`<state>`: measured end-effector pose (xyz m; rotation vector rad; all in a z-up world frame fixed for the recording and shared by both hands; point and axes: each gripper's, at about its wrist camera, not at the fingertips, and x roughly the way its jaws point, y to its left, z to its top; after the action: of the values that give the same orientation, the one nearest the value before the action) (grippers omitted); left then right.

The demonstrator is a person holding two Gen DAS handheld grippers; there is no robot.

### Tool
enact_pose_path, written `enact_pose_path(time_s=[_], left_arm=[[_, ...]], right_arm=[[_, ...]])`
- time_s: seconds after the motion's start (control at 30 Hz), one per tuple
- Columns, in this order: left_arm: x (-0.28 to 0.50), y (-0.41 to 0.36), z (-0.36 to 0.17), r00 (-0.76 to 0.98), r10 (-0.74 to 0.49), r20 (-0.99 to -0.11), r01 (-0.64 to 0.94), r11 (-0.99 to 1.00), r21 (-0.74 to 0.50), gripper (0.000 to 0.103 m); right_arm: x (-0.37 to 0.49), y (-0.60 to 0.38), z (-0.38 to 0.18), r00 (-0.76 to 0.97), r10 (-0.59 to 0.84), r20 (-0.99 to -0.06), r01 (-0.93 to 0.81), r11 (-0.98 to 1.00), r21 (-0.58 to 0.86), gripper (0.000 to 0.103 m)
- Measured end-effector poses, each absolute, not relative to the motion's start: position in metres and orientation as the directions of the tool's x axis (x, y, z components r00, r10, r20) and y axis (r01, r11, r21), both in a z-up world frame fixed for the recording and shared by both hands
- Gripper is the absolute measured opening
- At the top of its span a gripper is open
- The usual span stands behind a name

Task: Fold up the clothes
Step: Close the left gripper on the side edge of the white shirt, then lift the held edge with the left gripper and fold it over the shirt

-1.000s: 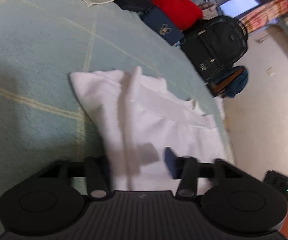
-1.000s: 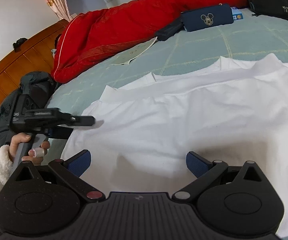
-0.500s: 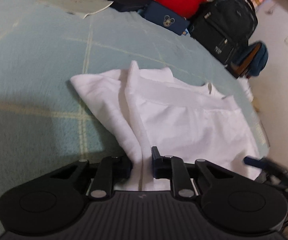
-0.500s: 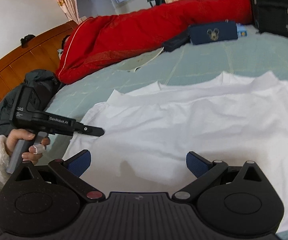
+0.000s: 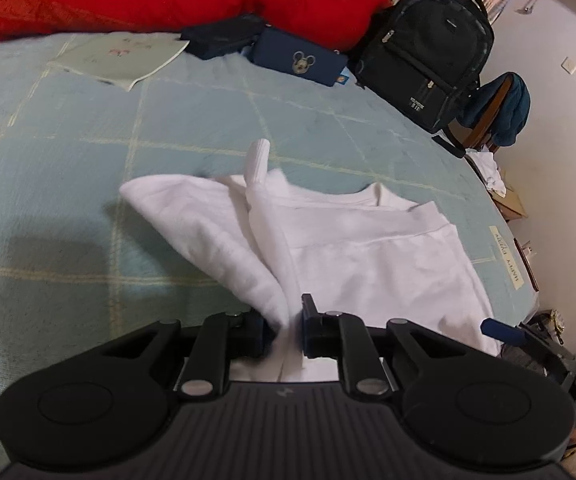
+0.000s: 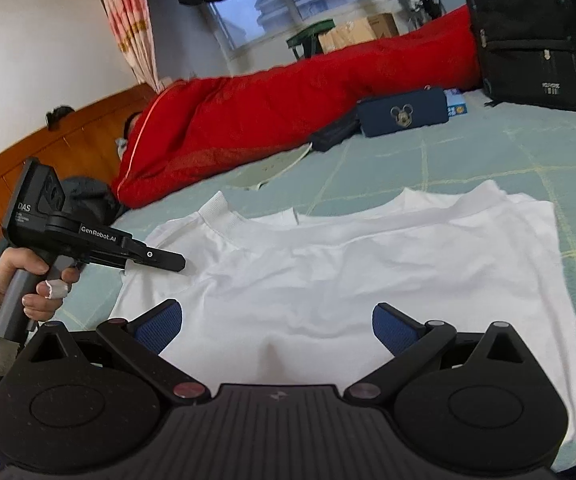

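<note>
A white T-shirt (image 5: 368, 264) lies spread on the pale green checked bed cover (image 5: 68, 160). My left gripper (image 5: 288, 328) is shut on a pinched fold at the shirt's side edge, and the cloth rises in a ridge from the bed to the pads. In the right wrist view the same left gripper (image 6: 168, 260) is held by a hand (image 6: 28, 280) at the shirt's (image 6: 368, 272) left shoulder, beside the ribbed collar. My right gripper (image 6: 276, 326) hovers open over the shirt's near part, with nothing between its blue pads (image 6: 394, 326).
A red quilt (image 6: 288, 112) runs along the far side of the bed. A black backpack (image 5: 424, 48), a navy pouch with a mouse emblem (image 5: 300, 60) and a sheet of paper (image 5: 120, 56) lie beyond the shirt. A wooden headboard (image 6: 28, 160) stands at the left.
The left jaws have closed on a fold of the shirt and lifted it off the bed. The right gripper has shifted slightly and stays open.
</note>
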<state>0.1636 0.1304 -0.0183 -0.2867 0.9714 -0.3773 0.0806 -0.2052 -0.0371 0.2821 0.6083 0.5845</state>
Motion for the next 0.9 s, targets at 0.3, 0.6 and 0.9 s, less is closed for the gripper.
enact_pose_path(time_s=[0.3,0.6,0.9], left_arm=[[0.167,0.082,0.019,0.507,-0.421,-0.752,0.185,0.906,-0.382,0.013],[0.181,0.02,0.022,0.461,-0.433,-0.775,0.202,0.901,-0.383,0.013],[0.205,-0.032,0.013,0.406,-0.427,-0.808,0.199,0.904,-0.378,0.014]], right_arm=[[0.063,-0.237,-0.037,0.717,0.576,-0.392,-0.409,0.803,0.433,0.103],[0.046,-0.265,-0.038,0.752,0.561,-0.345,-0.402,0.806,0.434,0.103],[0.038,-0.289,-0.042,0.783,0.533,-0.321,-0.364,0.811,0.459,0.103]])
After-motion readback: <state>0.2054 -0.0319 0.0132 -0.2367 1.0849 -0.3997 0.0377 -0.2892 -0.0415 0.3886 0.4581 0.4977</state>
